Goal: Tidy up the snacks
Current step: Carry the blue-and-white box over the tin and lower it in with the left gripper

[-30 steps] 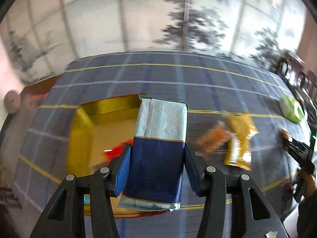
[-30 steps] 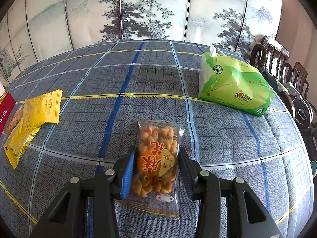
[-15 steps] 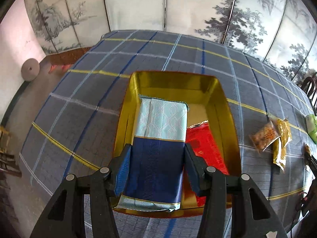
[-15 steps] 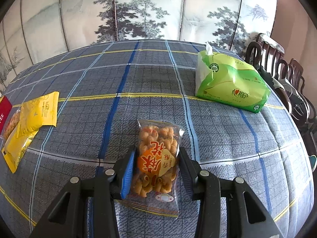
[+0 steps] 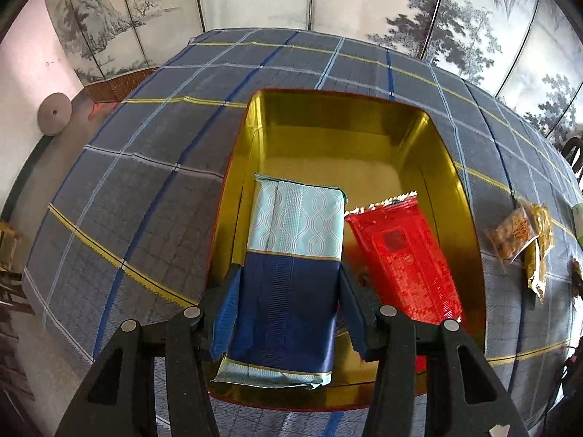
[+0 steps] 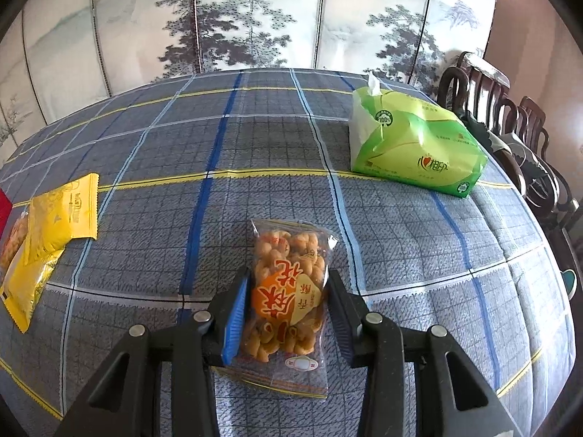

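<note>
Two pairs of fingers are each clamped on a packet. The left gripper [image 5: 288, 302] squeezes the dark lower half of a blue-and-pale-teal snack pack [image 5: 291, 255], held over the left side of a gold tin tray [image 5: 349, 123], just beside a red foil packet [image 5: 400, 255] lying in the tray. The right gripper [image 6: 288, 313] grips a clear bag of fried dough twists [image 6: 288, 291] against the plaid-clothed surface [image 6: 218, 145]. Yellow snack packets [image 6: 54, 225] lie near the left edge of the right wrist view; a green tissue pack [image 6: 415, 145] sits well apart at far right, by dark wooden chairs [image 6: 510, 127].
</note>
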The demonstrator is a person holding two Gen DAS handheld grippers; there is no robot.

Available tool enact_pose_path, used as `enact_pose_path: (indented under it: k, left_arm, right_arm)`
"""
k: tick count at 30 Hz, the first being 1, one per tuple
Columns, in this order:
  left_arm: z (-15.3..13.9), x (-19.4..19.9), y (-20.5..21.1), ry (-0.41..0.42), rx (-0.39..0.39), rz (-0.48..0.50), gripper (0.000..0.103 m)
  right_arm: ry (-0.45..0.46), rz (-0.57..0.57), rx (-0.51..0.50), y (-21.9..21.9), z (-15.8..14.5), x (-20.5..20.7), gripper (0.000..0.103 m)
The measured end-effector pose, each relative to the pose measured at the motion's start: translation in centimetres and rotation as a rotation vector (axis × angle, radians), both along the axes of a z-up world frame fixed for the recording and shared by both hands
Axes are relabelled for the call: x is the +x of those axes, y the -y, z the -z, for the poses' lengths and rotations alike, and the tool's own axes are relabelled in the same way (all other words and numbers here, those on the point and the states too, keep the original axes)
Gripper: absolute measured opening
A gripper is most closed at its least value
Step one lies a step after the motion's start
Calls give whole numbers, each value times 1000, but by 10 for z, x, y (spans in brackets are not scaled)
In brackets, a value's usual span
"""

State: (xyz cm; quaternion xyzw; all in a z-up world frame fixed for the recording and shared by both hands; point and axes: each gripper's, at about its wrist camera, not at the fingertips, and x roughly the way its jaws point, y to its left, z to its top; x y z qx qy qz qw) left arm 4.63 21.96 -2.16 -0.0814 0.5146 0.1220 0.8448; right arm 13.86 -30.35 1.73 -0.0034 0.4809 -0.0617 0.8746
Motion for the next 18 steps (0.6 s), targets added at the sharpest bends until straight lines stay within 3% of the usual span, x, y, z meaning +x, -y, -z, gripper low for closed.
enact_pose_path:
  k: [13,18]
  left_arm:
    - [3,1,-1,5,9,5,49]
    - [3,1,0,6,-2,14,57]
  right_arm:
    - [-6,36,-36,-10,-1,0,40]
    - [-5,45,-46,-12,-2,-2,40]
